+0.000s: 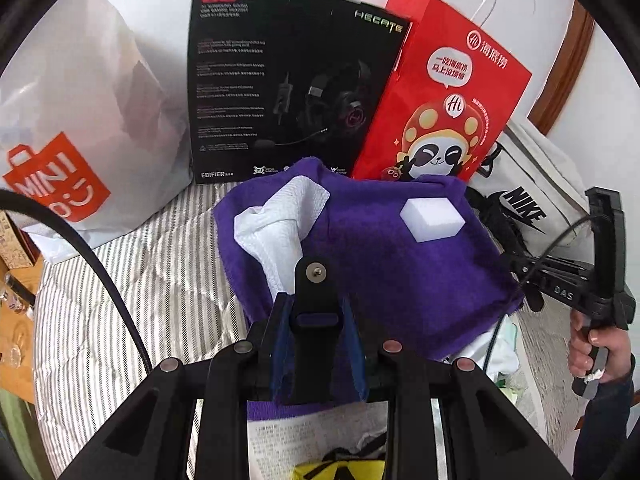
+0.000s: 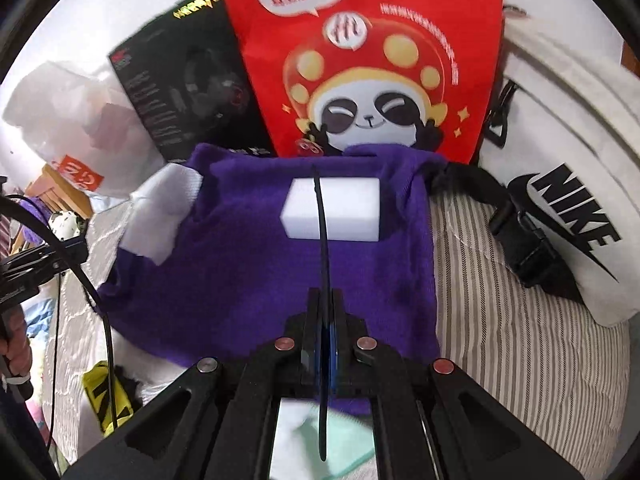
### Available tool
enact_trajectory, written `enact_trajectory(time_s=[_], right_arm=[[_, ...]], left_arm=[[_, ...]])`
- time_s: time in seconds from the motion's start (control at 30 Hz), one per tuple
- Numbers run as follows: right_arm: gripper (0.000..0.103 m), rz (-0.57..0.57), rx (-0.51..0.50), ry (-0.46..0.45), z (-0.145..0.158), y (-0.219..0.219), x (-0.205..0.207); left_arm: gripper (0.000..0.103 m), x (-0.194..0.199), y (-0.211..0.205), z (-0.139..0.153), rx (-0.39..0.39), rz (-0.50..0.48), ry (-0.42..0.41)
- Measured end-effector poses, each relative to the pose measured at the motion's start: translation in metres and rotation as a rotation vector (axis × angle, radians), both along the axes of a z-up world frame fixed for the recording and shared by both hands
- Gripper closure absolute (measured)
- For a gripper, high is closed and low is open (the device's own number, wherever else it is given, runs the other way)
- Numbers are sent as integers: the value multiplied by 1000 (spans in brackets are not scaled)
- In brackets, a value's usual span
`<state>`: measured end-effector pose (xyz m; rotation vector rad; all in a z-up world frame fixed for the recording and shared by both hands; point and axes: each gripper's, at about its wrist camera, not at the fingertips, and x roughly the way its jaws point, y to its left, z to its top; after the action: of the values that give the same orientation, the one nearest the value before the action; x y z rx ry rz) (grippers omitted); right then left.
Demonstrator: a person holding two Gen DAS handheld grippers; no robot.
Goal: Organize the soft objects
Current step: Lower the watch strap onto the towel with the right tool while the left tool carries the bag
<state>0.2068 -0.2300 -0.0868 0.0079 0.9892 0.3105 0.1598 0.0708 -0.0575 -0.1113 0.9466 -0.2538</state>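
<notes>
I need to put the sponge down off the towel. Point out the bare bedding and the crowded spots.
Bare striped bedding lies between the purple towel and the white Nike bag. Another strip runs between the towel and the Miniso bag. Behind the towel, the black box and red bag crowd it.

Both grippers were black plastic frames with blue pads on the fingers (image 1: 356, 344) and round silver or copper-coloured discs (image 2: 443, 367) on the arms. A black cable (image 1: 112, 280) curved off the left unit. Right gripper's handle (image 1: 608, 280) carried "DAS" lettering; dark sleeve (image 1: 604, 420) below it.
</notes>
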Motion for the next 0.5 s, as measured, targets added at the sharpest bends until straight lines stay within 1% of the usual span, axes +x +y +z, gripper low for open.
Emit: enact_trajectory(time_s=[0.23, 0.5], right_arm=[[100, -22, -34, 48, -31, -4, 27], [100, -10, -37, 63, -44, -3, 35]], left_arm=[[77, 20, -5, -15, 3, -7, 32], [77, 32, -10, -31, 15, -19, 65]])
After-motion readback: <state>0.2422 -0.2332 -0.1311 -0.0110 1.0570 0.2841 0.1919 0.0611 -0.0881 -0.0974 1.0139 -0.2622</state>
